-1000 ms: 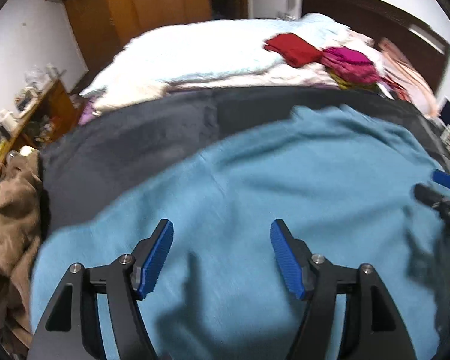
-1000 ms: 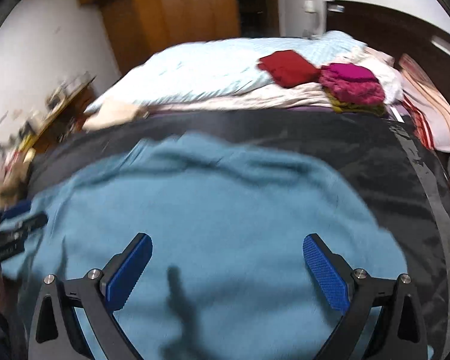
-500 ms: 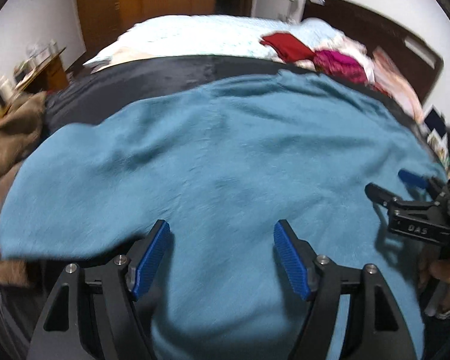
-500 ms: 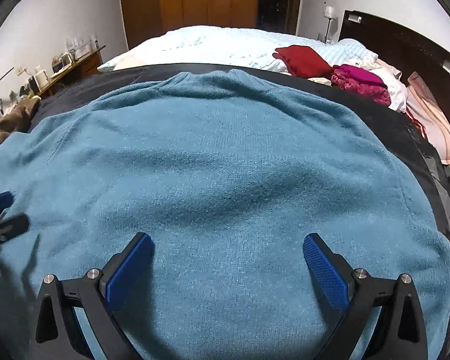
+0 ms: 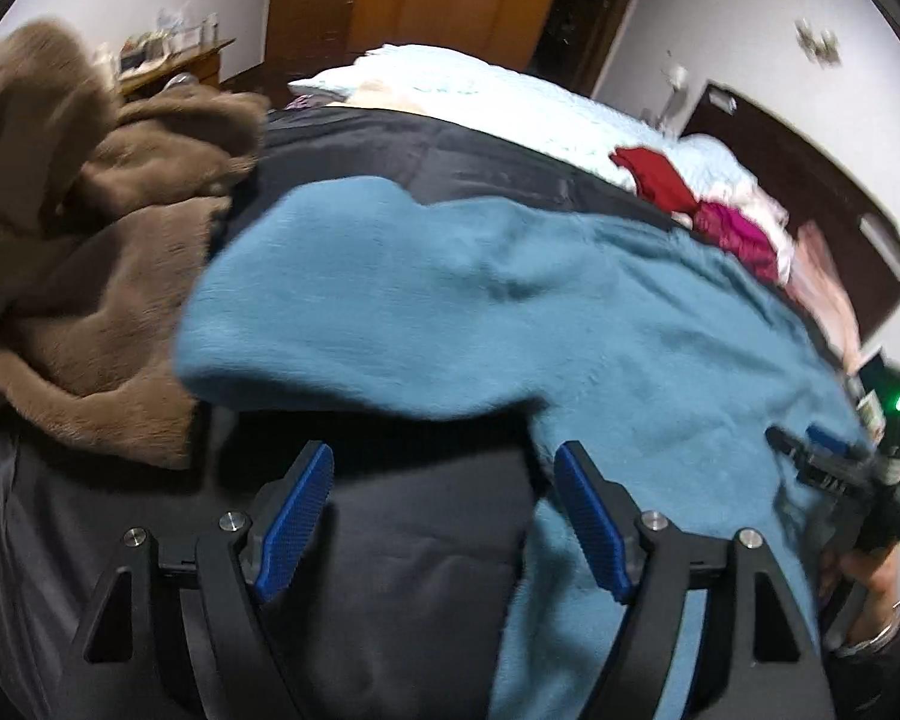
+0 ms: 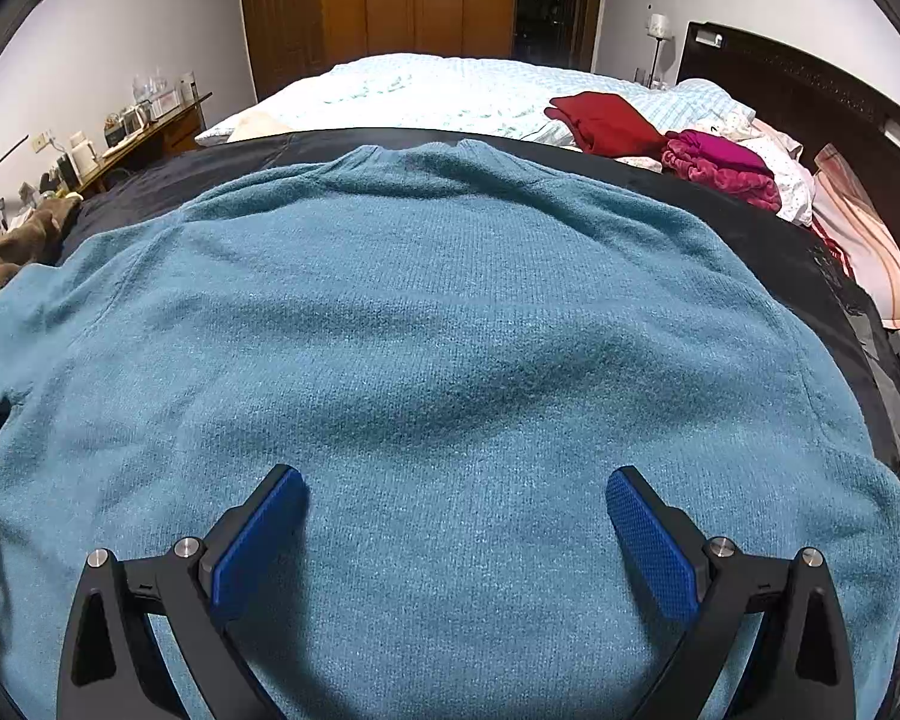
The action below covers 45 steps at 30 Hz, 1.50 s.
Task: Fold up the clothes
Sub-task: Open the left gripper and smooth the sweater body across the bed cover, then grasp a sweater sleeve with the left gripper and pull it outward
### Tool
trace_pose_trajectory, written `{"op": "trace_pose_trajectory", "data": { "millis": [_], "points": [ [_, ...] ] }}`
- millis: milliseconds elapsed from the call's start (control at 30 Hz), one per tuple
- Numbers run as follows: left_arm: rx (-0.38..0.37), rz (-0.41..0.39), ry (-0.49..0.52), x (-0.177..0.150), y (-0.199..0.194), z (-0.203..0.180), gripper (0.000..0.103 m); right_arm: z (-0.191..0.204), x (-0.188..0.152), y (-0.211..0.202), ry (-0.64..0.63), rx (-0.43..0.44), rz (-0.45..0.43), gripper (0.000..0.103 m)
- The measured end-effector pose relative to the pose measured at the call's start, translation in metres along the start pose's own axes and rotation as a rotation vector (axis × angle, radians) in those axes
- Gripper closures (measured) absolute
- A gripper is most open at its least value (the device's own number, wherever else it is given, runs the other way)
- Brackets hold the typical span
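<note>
A teal knit sweater [image 6: 450, 330] lies spread flat on a black sheet [image 6: 780, 240] over the bed, neck hole at the far side. My right gripper [image 6: 453, 495] hovers open over the sweater's lower middle, nothing between its blue pads. In the left wrist view the sweater [image 5: 480, 312] shows its left sleeve sticking out leftward. My left gripper [image 5: 444, 474] is open just below that sleeve, above bare black sheet [image 5: 402, 570], its right pad at the sweater's side edge. The right gripper [image 5: 822, 456] appears at that view's right edge, held by a hand [image 5: 870, 588].
A brown fleece garment [image 5: 90, 228] is heaped at the left of the sleeve. Folded red [image 6: 606, 120] and magenta clothes [image 6: 720, 168] sit at the far right on the light bedding. A cluttered desk [image 6: 120, 132] stands left; a dark headboard [image 6: 810, 96] right.
My left gripper swung left, off the sweater's body to its left sleeve and the brown garment. The right gripper held nearly still over the sweater, which settled flat.
</note>
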<state>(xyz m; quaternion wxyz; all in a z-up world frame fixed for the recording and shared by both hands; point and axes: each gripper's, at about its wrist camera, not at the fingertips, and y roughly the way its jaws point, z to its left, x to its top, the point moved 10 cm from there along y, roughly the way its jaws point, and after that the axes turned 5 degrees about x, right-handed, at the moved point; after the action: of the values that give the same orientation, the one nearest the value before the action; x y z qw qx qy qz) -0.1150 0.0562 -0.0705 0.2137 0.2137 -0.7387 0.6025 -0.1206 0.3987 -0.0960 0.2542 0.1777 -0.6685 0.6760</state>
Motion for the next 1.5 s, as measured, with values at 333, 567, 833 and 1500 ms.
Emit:
{"op": "trace_pose_trajectory", "data": {
  "millis": [333,567,833,1500],
  "points": [
    [0.073,-0.050,-0.091,0.024,-0.008,0.053,0.023,0.000,0.000,-0.001,0.001,0.002,0.000,0.001],
    [0.061,-0.047,-0.198,0.040,0.001,0.079,0.023,-0.001,-0.001,-0.002,0.000,0.003,-0.001,0.001],
    [0.083,-0.013,-0.067,0.064,0.034,0.029,0.085,0.000,-0.001,-0.003,0.002,0.004,-0.001,0.001],
    [-0.144,-0.032,0.503,-0.052,-0.007,-0.191,0.084,0.000,0.000,-0.003,0.004,0.013,-0.003,0.001]
  ]
}}
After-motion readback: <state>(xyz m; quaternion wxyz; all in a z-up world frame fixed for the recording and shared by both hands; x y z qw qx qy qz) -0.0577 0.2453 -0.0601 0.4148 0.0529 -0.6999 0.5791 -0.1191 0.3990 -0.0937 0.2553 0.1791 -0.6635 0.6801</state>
